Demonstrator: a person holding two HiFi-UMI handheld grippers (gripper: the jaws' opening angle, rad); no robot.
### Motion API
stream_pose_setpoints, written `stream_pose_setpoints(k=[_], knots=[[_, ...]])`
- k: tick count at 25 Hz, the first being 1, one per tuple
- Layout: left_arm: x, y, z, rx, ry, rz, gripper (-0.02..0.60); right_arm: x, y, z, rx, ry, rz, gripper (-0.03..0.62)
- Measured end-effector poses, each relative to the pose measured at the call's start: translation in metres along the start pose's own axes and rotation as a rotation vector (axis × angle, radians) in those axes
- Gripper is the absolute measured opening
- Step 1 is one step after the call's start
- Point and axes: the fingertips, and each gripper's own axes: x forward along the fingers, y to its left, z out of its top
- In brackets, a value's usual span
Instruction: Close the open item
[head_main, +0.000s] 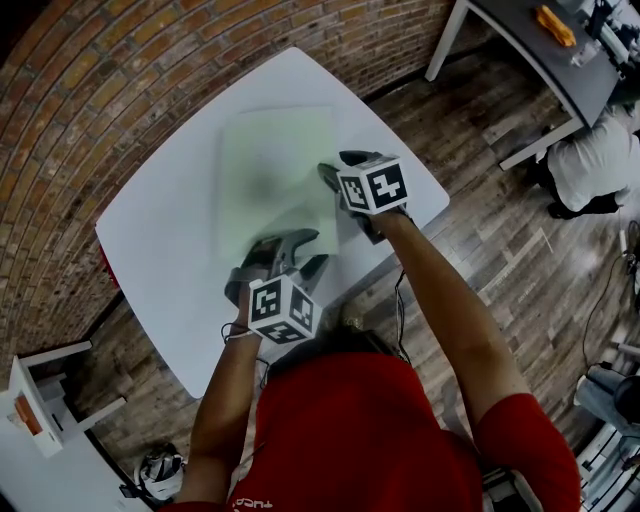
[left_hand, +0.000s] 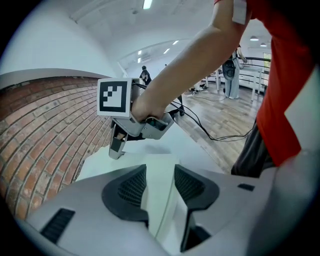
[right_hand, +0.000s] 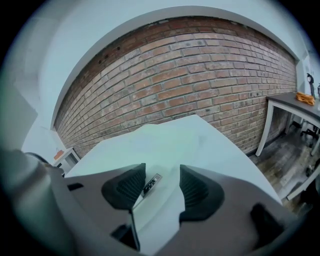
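Closing looks not yet begun. Left gripper (head_main: 305, 252) at the pouch's (head_main: 275, 160) near edge, right gripper (head_main: 338, 167) straddling possibly its slider (right_hand: 151, 184), both wide, empty. Next: pinch it, draw across.

White table (head_main: 160, 230), a pale green folder (head_main: 275, 170) flat on it

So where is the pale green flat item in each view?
Head view: pale green flat item lies in the middle of the white table.
Left gripper view: bottom centre, between the left hand-held gripper's open jaws.
Right gripper view: centre, between and beyond the right hand-held gripper's open jaws.
Shared landmark: the brick wall by the table.
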Motion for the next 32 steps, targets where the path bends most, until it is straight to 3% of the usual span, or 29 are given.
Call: stream_pose_setpoints(k=[6,11,17,23,32], knots=[[-0.008,-0.001,0.009,-0.075,-0.082,0.025,0.184,0.000,0.000,0.000,-0.007,-0.005,-0.004,0.195],[-0.015,0.012,0.014,-0.131,-0.140,0.115,0.178,-0.001,0.000,-0.001,-0.031,-0.016,-0.022,0.196],[-0.036,0.050,0.012,-0.302,-0.236,0.271,0.158,-0.003,0.002,0.002,-0.090,-0.046,-0.065,0.195],[-0.054,0.074,0.004,-0.429,-0.301,0.337,0.155,-0.004,0.006,0.005,-0.193,-0.057,-0.107,0.195],[-0.091,0.108,-0.003,-0.552,-0.402,0.450,0.116,-0.044,0.026,0.046,-0.261,-0.233,-0.074,0.193]])
